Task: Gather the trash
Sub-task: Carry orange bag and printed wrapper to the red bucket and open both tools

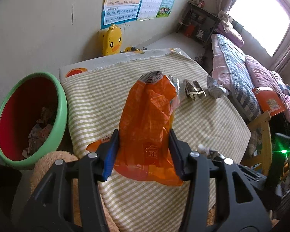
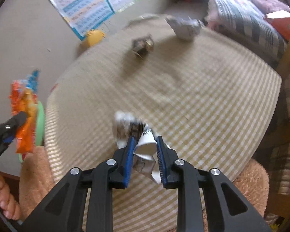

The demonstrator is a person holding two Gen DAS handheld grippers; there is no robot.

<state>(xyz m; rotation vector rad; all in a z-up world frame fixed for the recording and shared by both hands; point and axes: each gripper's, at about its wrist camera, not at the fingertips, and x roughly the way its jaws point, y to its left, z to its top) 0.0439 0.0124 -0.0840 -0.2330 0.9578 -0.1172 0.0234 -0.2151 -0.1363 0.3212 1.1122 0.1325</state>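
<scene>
The wrapper (image 1: 147, 127) in the left gripper (image 1: 144, 154) is bright orange. Left of that gripper, the bin (image 1: 62, 104) has a mint-green rim and red inside. Beyond it, the tablecloth (image 1: 212, 119) runs olive-and-cream stripes. The right gripper (image 2: 145, 154) pinches white paper (image 2: 145, 147).

Bin (image 1: 31, 116) left of table (image 1: 212, 116)

Striped tablecloth (image 1: 110, 96) carries dark folded wrapper (image 1: 194, 91), crumpled paper (image 1: 216, 87)
</scene>
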